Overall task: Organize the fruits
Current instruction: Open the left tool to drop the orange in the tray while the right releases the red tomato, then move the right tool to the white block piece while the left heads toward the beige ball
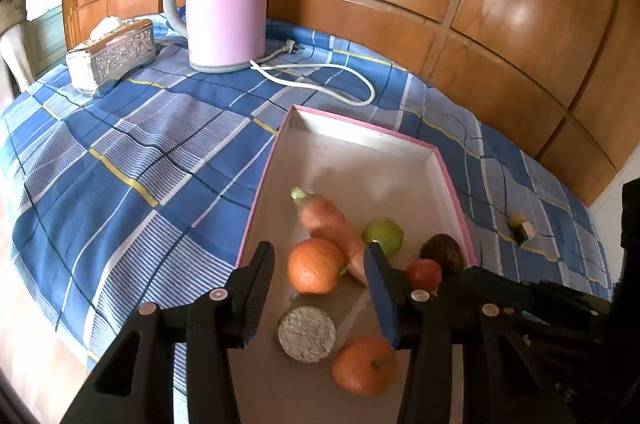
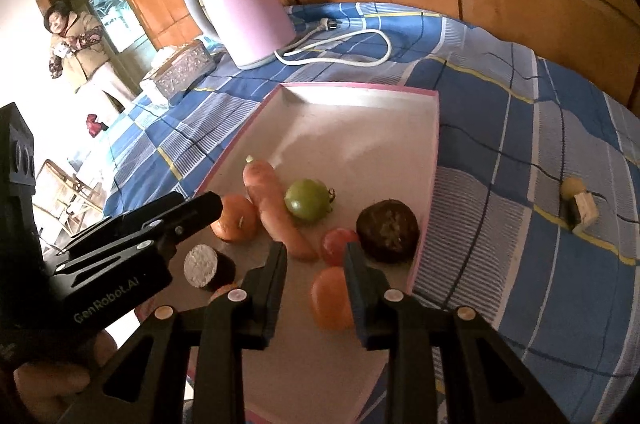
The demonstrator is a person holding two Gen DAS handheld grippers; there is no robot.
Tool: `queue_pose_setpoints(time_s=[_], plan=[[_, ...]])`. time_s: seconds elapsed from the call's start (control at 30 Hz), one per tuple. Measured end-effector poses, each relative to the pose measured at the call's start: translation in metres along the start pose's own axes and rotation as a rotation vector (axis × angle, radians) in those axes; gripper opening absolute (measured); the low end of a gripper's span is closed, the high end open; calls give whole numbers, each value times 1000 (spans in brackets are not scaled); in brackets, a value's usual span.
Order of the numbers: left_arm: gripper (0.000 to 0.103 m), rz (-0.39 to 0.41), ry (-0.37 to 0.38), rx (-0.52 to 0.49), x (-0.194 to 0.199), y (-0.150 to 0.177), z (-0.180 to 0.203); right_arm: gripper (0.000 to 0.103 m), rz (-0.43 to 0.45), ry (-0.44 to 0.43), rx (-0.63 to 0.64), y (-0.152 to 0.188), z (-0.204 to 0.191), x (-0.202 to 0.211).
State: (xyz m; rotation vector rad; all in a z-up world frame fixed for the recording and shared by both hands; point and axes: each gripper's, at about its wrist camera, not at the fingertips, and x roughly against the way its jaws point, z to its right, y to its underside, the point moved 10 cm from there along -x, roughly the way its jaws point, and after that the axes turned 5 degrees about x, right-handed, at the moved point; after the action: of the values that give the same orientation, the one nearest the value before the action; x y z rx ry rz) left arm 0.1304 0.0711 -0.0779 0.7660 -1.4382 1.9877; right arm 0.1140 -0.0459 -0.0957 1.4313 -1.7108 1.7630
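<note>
A pink-rimmed grey tray point(image 1: 362, 138) holds a carrot point(image 1: 326, 218), a green tomato point(image 1: 384, 234), a red tomato point(image 1: 424, 274), a dark brown round fruit point(image 1: 442, 250), a dark piece with a pale cut face point(image 1: 307, 334) and two tangerines. My left gripper point(image 1: 318, 256) is open just above the tray. The far tangerine point(image 1: 316, 266) sits between its fingers, clear of both pads. My right gripper point(image 2: 316, 252) hangs over the tray's near end, its jaws narrowly apart. The near tangerine point(image 2: 330, 298) lies below its right finger and is not gripped.
A pink kettle point(image 1: 226, 4) with a white cord point(image 1: 320, 72) and a silver tissue box point(image 1: 112, 54) stand at the back of the blue checked cloth point(image 1: 120, 164). A small yellowish item with a block point(image 2: 578, 202) lies right of the tray. A person point(image 2: 80, 44) stands far left.
</note>
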Motion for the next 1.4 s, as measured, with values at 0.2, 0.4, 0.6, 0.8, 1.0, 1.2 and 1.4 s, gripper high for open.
queue_pose_setpoints(time_s=[0.2, 0.4, 0.6, 0.8, 1.0, 1.2, 1.4], plan=[[49, 13, 9, -18, 8, 2, 10, 29, 35, 36, -8, -1, 3, 14], [49, 19, 21, -47, 12, 6, 22, 29, 69, 91, -12, 0, 10, 27], [49, 24, 27, -78, 14, 9, 33, 29, 88, 142, -41, 3, 26, 34], [49, 20, 39, -100, 13, 12, 46, 29, 98, 174, -81, 10, 46, 41], [49, 16, 57, -129, 11, 14, 64, 29, 101, 209, -133, 19, 71, 49], [49, 6, 80, -158, 6, 17, 82, 29, 110, 257, -208, 28, 109, 61], [49, -7, 110, -205, 0, 21, 107, 29, 116, 304, -265, 38, 143, 72]])
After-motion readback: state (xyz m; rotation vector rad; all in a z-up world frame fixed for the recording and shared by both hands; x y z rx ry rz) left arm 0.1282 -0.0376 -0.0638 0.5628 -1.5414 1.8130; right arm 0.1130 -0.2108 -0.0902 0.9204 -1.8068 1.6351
